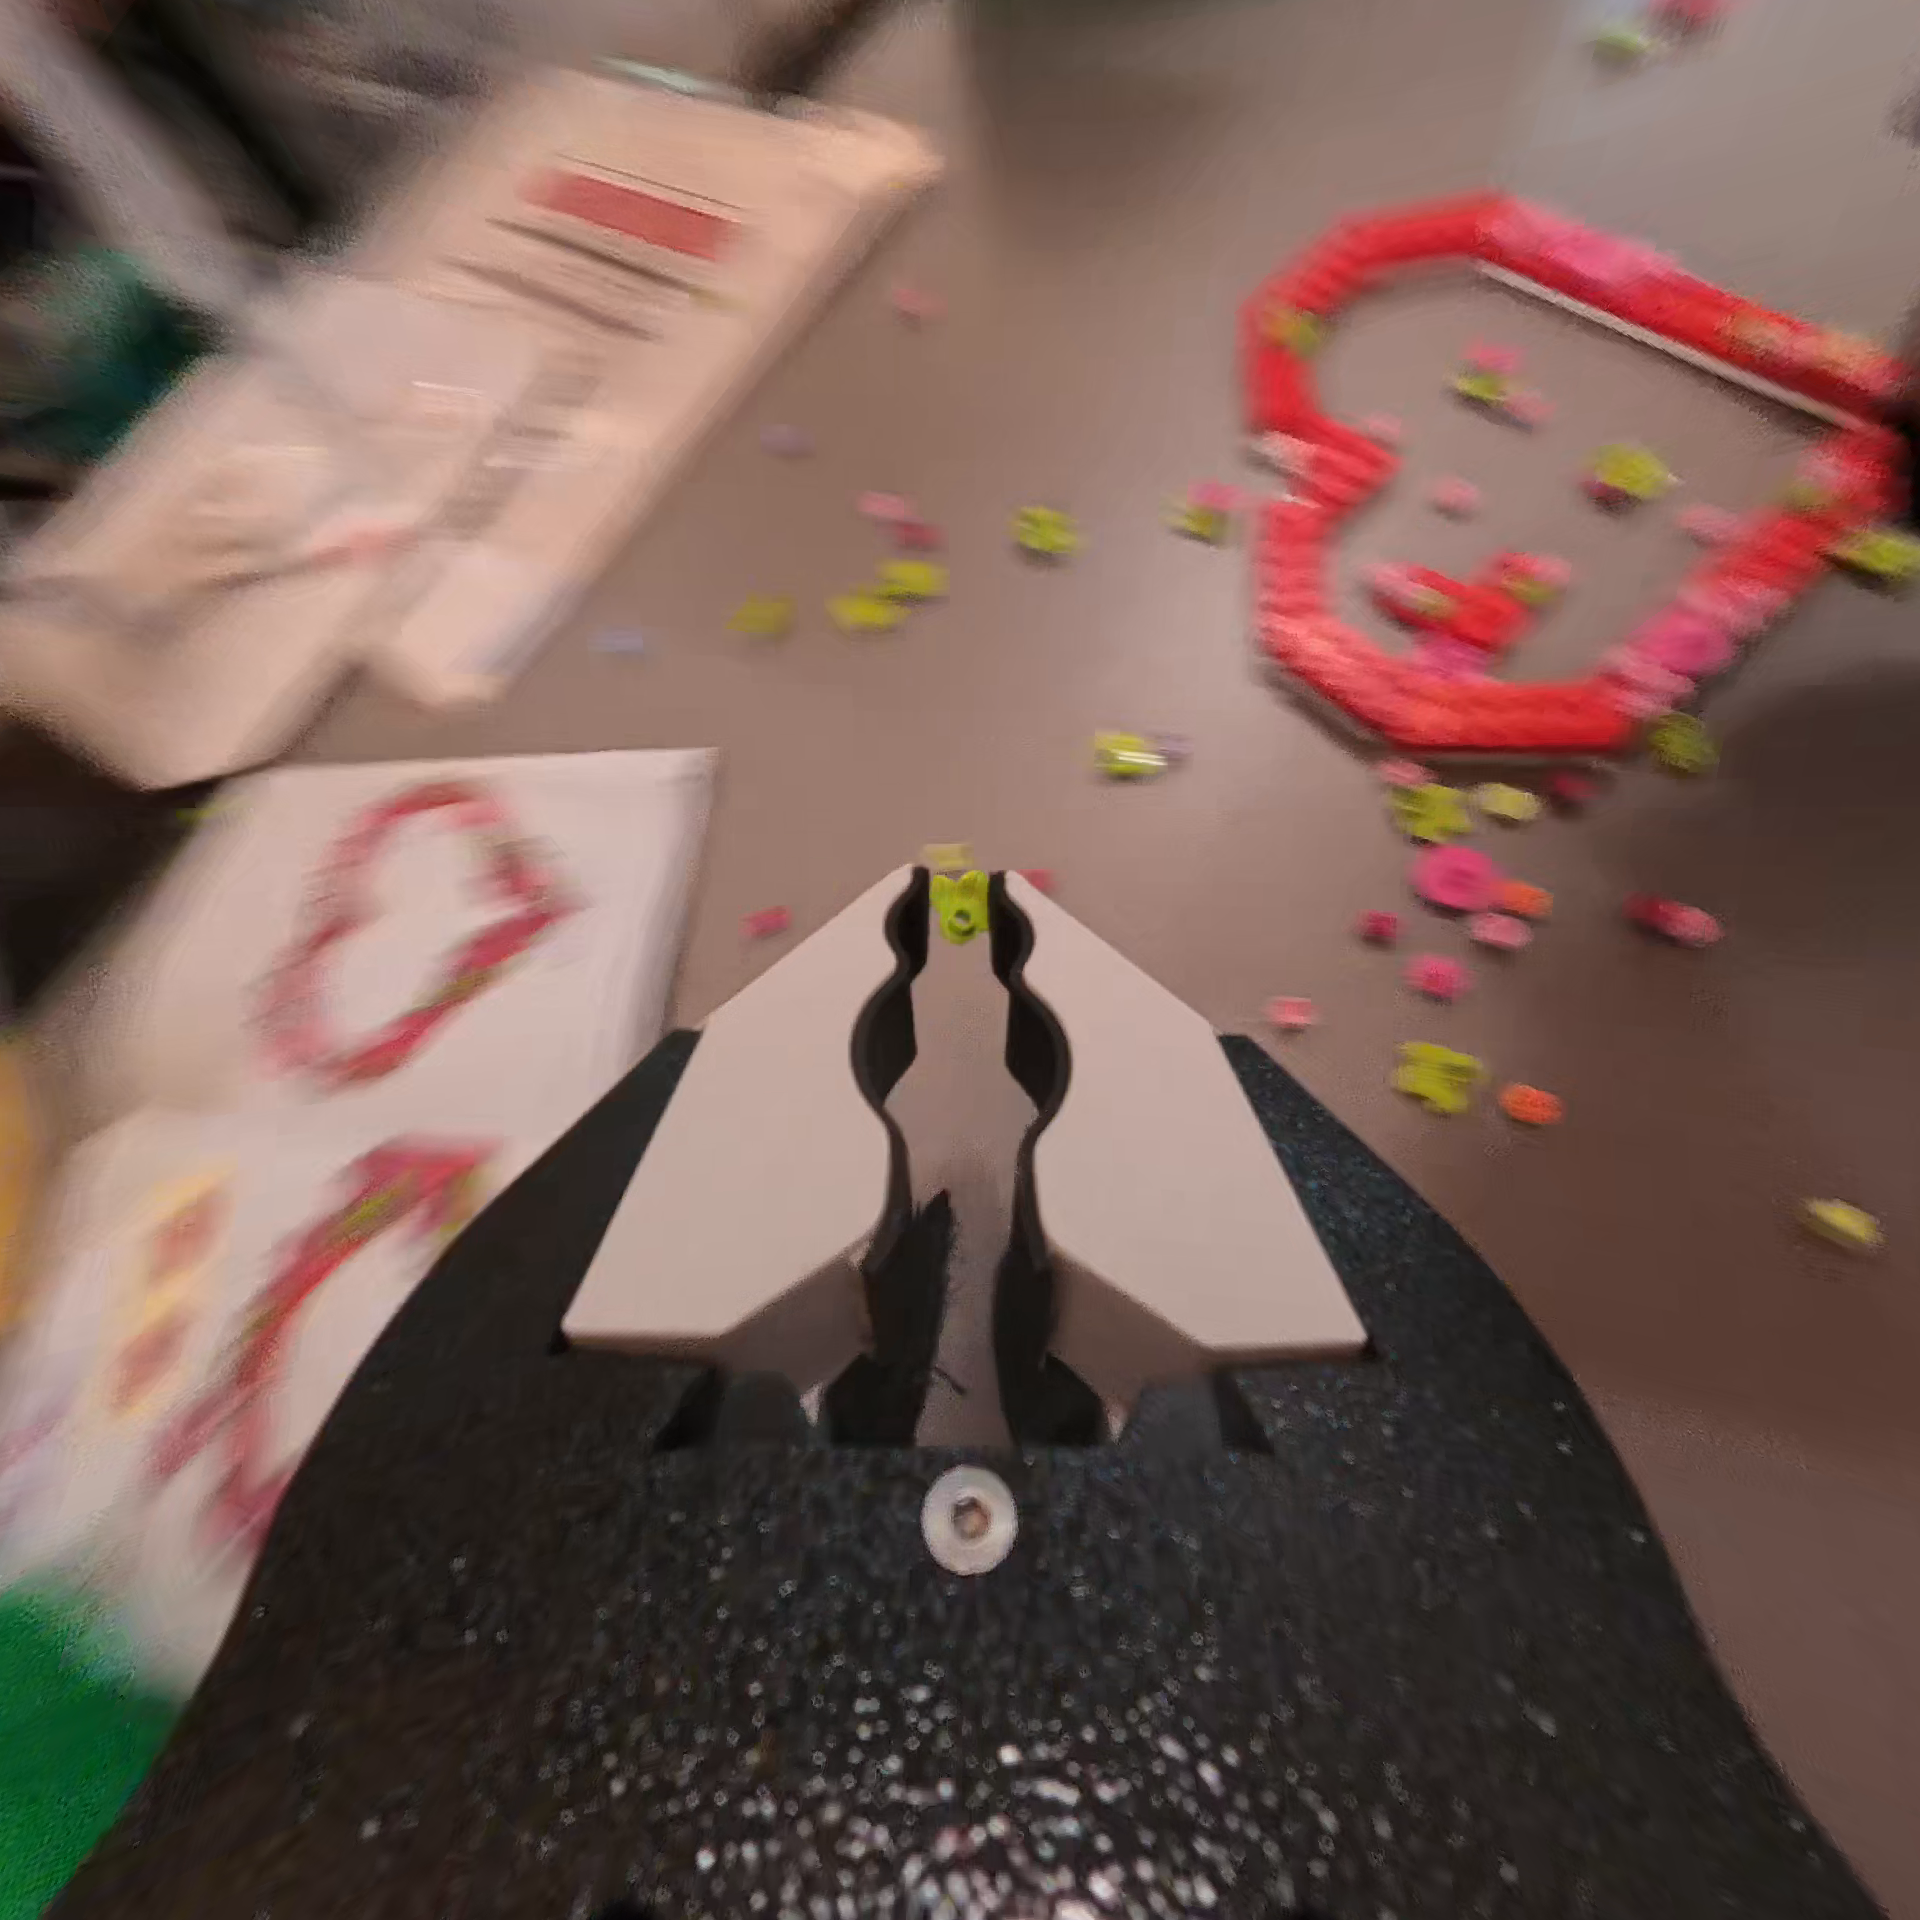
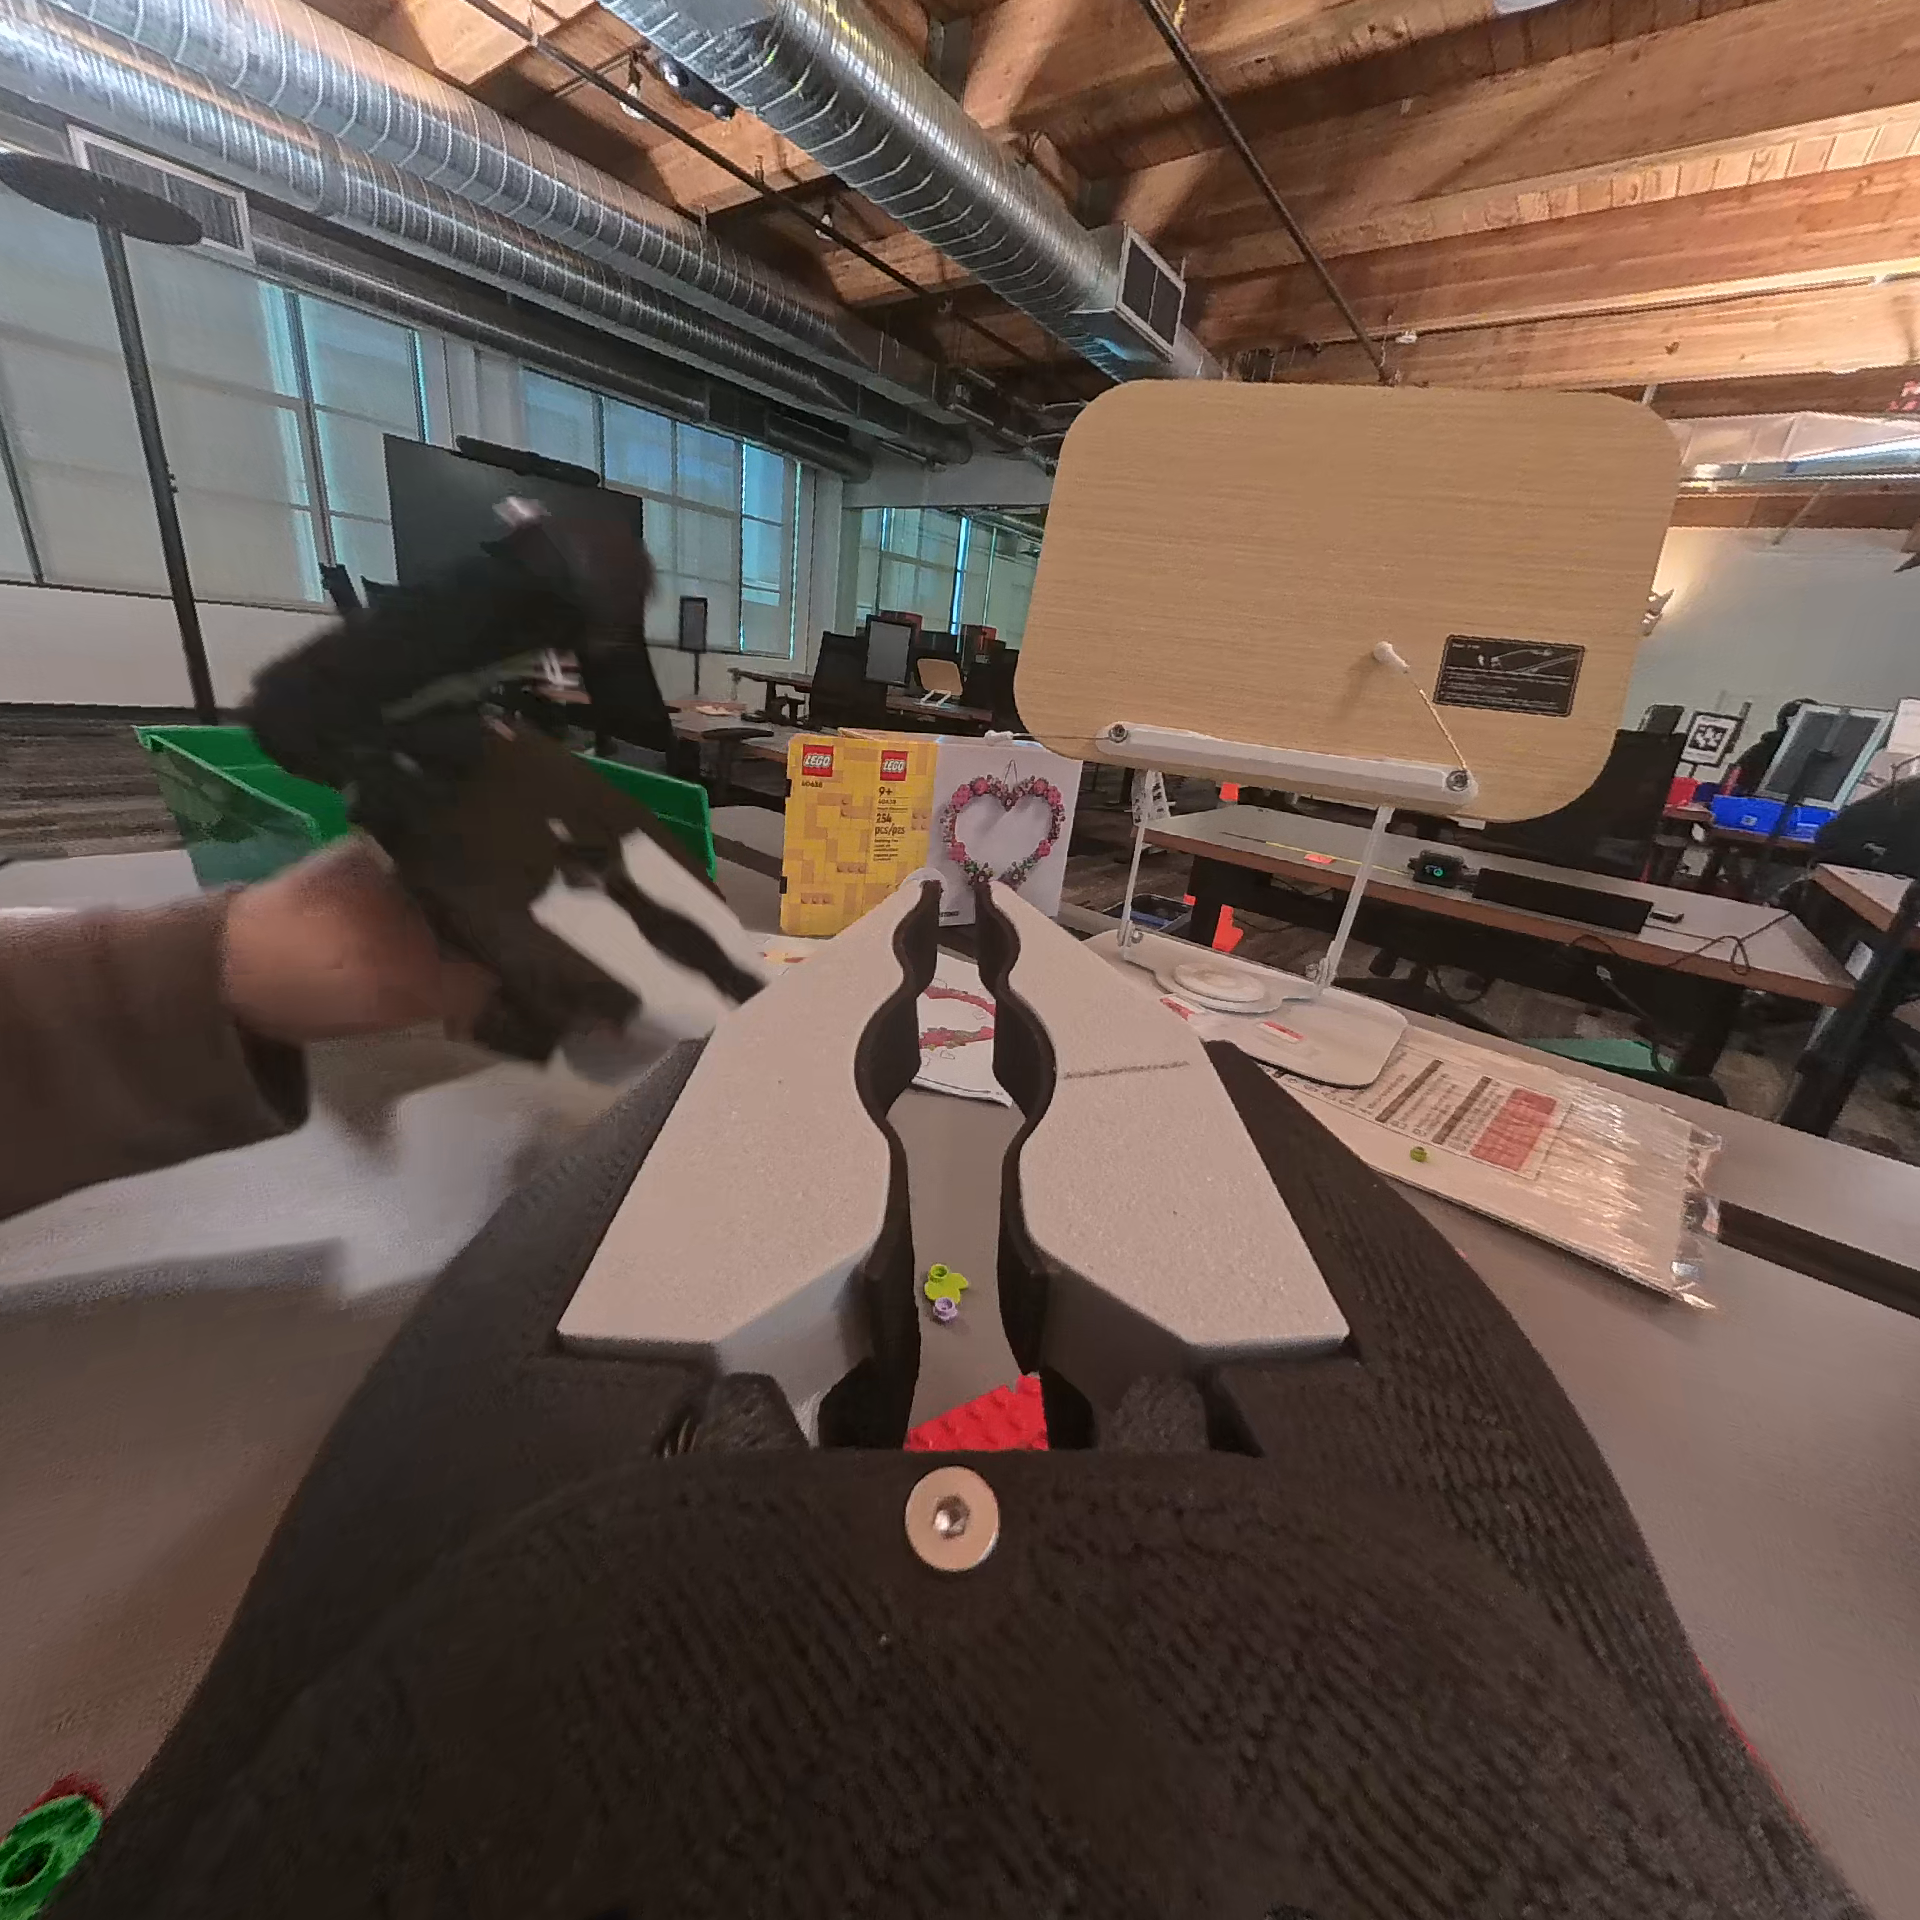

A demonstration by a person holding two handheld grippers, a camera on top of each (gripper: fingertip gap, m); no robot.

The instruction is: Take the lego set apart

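The view from my left gripper is motion-blurred. It is shut on a small lime green lego piece, pinched at the fingertips above the grey table. The red heart-shaped lego frame lies flat at the upper right, with several small pink and lime pieces inside it and around it. My right gripper has its jaws a small gap apart with nothing between them. It hovers over a corner of the red frame and a loose lime and lilac piece. The left gripper also shows blurred in the right wrist view, held by a hand.
An instruction booklet lies at the left and a plastic bag with a printed sheet behind it. A yellow and white lego box, a wooden book stand and a green bin stand at the table's far side. My right fingertips sit around 15 centimeters from my left ones.
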